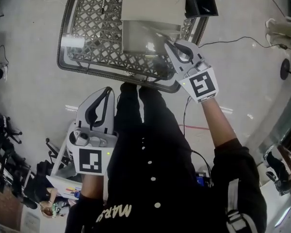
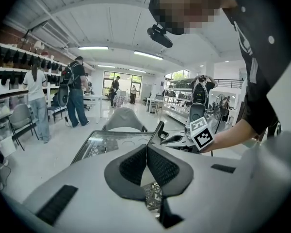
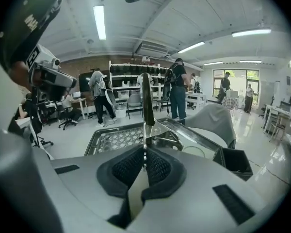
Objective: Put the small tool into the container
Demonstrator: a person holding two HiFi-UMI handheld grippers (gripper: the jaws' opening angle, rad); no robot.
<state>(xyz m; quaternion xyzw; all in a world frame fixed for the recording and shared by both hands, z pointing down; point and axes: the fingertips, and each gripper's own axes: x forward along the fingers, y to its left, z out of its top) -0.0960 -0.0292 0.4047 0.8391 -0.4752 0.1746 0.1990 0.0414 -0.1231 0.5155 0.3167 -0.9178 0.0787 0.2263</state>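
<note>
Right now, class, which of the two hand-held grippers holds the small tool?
The right hand-held gripper: its jaws pinch a thin metal tool over the mesh table. The left hand-held gripper is shut, with nothing between its jaws.

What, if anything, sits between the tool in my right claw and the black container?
Nothing visible blocks it. The right claw is shut on the small tool, and the black container stands open to its right on the mesh table; only a corner of the white tray lies low between them.
</note>
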